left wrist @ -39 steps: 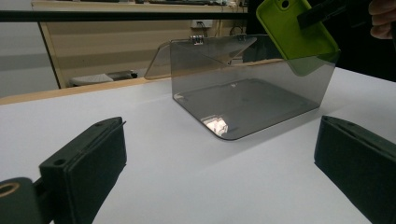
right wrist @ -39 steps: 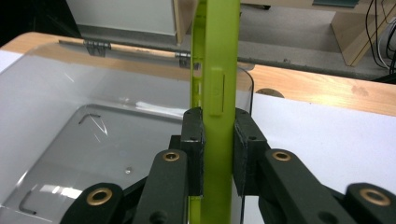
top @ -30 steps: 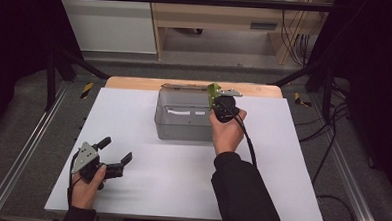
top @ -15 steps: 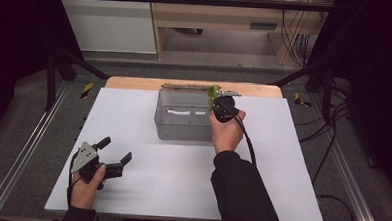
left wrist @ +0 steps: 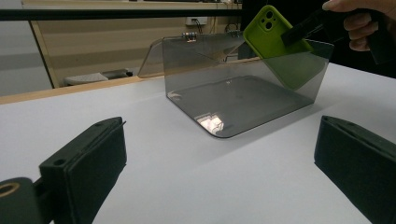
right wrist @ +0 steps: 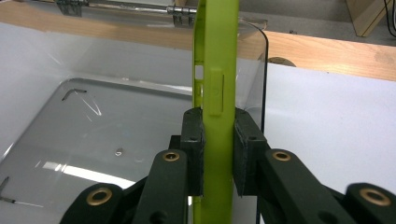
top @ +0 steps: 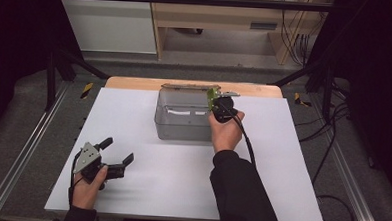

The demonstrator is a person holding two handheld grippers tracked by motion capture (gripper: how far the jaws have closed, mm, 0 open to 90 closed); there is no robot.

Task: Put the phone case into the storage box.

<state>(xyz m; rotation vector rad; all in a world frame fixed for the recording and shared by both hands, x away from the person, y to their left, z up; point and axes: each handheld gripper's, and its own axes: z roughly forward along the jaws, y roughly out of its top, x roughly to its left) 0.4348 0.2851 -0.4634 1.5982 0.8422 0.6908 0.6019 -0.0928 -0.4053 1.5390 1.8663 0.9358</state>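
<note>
Right now my right gripper (right wrist: 218, 154) pinches the green case (right wrist: 215, 88) edge-on over the box's (top: 181, 121) right wall; my left gripper (top: 116, 158), near the box, gapes empty. Tilting could snag the case on that wall.

My left gripper (top: 113, 156) is matte black with blocky, flat-faced pads, and a grey three-cornered plate (top: 86, 153) sits on top; my right gripper (right wrist: 218, 140) shows black linkage arms pinned with brass-coloured rivets, small screw holes in its pads; a black cable (top: 243, 134) trails from it; my sleeves (top: 240, 192) are black.
</note>
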